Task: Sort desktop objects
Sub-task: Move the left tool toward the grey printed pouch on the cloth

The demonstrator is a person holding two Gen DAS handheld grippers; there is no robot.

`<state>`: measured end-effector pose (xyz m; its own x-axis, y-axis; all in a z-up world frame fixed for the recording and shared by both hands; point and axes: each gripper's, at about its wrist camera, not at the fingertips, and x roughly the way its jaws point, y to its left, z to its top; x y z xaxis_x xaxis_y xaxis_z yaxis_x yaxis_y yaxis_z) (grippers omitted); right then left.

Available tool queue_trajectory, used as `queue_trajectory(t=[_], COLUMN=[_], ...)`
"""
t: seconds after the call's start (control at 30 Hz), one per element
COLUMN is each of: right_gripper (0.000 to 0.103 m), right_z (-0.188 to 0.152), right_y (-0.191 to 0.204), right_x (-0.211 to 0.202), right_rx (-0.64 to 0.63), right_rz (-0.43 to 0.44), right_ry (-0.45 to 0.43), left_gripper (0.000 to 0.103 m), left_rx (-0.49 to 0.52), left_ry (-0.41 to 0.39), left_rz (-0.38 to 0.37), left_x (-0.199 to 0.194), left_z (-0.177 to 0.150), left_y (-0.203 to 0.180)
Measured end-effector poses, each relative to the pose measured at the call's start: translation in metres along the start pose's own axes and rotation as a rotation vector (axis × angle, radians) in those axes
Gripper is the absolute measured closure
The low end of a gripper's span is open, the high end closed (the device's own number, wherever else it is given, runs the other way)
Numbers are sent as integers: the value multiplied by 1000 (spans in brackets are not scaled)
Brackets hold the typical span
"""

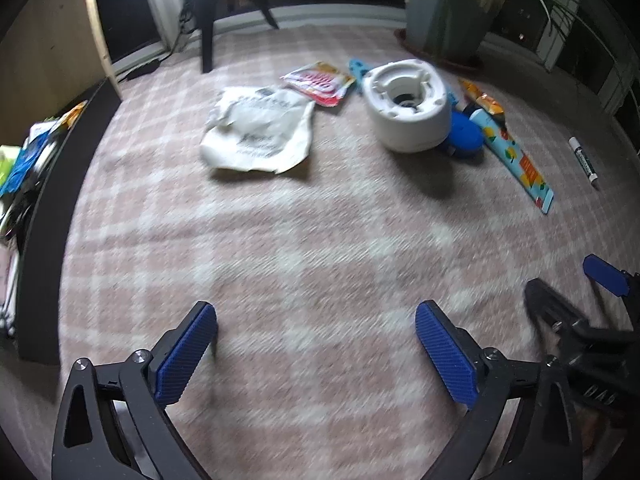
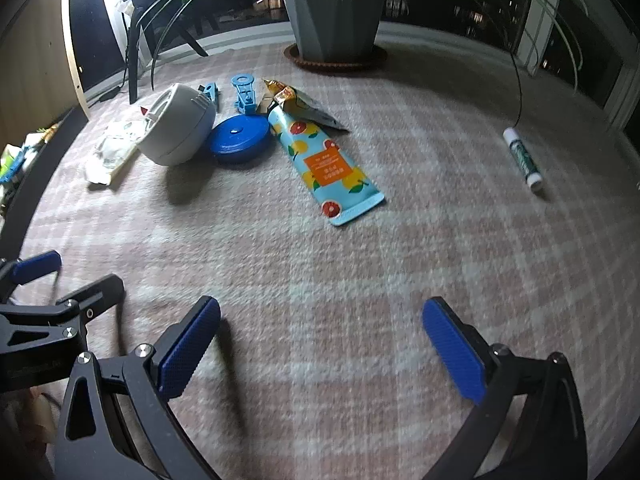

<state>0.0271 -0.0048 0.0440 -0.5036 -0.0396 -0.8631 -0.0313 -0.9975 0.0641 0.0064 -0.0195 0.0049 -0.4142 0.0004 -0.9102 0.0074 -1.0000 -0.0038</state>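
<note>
Above the checked cloth [image 1: 320,240], both grippers tilt downward, jaws spread.

The left gripper [image 1: 316,354] points steeply downward with its jaws spread wide, its blue ribbed pads [image 1: 186,354] facing each other with nothing between them. The right gripper [image 2: 320,354] is tilted down in much the same way, jaws equally wide and empty, its blue pads [image 2: 454,354] clear of any contact. The two grippers sit side by side, each showing at the edge of the other's view.
</note>
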Motion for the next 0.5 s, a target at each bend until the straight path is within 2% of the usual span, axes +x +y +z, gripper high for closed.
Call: queue_trajectory(t=[0.17, 0.33, 0.5], right_gripper=[3, 3, 3], right_z=[-4, 8, 29], right_y=[-10, -14, -20], right_x=[-15, -28, -36], right_rx=[9, -3, -24], right_rz=[28, 34, 45], right_ry=[3, -21, -34], left_gripper=[4, 4, 4], left_rx=[-39, -62, -103], left_ry=[6, -30, -9], left_rz=[-2, 39, 45], left_x=[-21, -44, -61], left_z=[-13, -18, -26], left_y=[33, 64, 89])
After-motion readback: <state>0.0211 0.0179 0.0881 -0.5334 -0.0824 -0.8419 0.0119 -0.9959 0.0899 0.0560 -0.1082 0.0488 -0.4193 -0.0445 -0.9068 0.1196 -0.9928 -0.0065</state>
